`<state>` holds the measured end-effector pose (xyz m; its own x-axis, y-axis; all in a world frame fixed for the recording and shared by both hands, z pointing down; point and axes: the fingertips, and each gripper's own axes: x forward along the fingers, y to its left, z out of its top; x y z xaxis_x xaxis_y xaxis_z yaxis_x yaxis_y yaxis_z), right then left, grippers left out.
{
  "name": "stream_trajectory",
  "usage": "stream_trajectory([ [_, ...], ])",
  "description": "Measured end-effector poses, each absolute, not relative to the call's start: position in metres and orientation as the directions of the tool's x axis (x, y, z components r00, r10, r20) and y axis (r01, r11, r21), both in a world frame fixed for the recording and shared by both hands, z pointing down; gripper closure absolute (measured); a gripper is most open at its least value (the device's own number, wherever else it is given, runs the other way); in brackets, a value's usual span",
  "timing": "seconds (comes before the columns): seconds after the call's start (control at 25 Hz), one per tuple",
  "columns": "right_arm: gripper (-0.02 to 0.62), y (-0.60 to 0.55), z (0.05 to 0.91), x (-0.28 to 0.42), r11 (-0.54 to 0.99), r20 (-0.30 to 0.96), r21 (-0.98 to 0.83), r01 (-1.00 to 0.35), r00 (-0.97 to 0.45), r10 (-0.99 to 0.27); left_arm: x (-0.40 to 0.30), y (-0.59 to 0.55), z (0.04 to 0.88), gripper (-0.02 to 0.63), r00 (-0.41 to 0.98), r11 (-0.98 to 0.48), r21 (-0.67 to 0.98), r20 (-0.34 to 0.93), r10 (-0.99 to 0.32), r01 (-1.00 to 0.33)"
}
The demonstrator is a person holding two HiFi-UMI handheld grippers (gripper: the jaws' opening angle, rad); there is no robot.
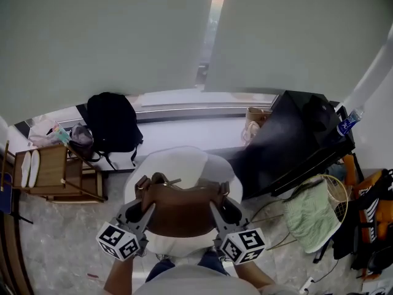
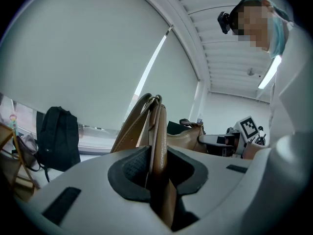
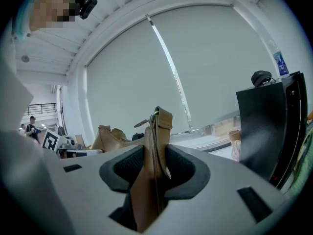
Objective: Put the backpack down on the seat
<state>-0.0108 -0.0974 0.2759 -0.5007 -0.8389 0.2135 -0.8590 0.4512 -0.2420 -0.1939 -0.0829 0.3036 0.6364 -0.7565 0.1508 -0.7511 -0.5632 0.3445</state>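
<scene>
A brown leather backpack (image 1: 181, 209) hangs between my two grippers, just above a round white seat (image 1: 184, 161). My left gripper (image 1: 146, 209) is shut on a tan strap (image 2: 157, 146) at the bag's left side, and the strap stands upright between the dark pads (image 2: 128, 173). At the bag's right side my right gripper (image 1: 216, 209) is shut on another tan strap (image 3: 157, 146), whose metal ring shows at its top. The left gripper (image 2: 156, 175) and the right gripper (image 3: 154, 173) each see the other across the bag's body. Whether the bag's bottom touches the seat is hidden.
A black backpack (image 1: 112, 123) leans on the window ledge at the back left, beside a wooden cart (image 1: 55, 174). A black slanted case (image 1: 288, 140) stands to the seat's right, with a paper bag (image 1: 255, 123) behind it and a green cloth (image 1: 313, 214) on the floor.
</scene>
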Motion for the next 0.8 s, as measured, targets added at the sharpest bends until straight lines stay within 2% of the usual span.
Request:
stream_trajectory([
  [0.52, 0.433, -0.164, 0.321, 0.044, 0.465, 0.222, -0.250, -0.849, -0.518, -0.826, -0.139, -0.141, 0.347, 0.531, 0.620, -0.534, 0.372, 0.168, -0.766, -0.760],
  [0.8, 0.433, -0.183, 0.357, 0.048, 0.446, 0.232, -0.260, -0.857, -0.503, -0.832, -0.135, -0.161, 0.382, 0.531, 0.616, -0.525, 0.374, 0.183, -0.766, -0.764],
])
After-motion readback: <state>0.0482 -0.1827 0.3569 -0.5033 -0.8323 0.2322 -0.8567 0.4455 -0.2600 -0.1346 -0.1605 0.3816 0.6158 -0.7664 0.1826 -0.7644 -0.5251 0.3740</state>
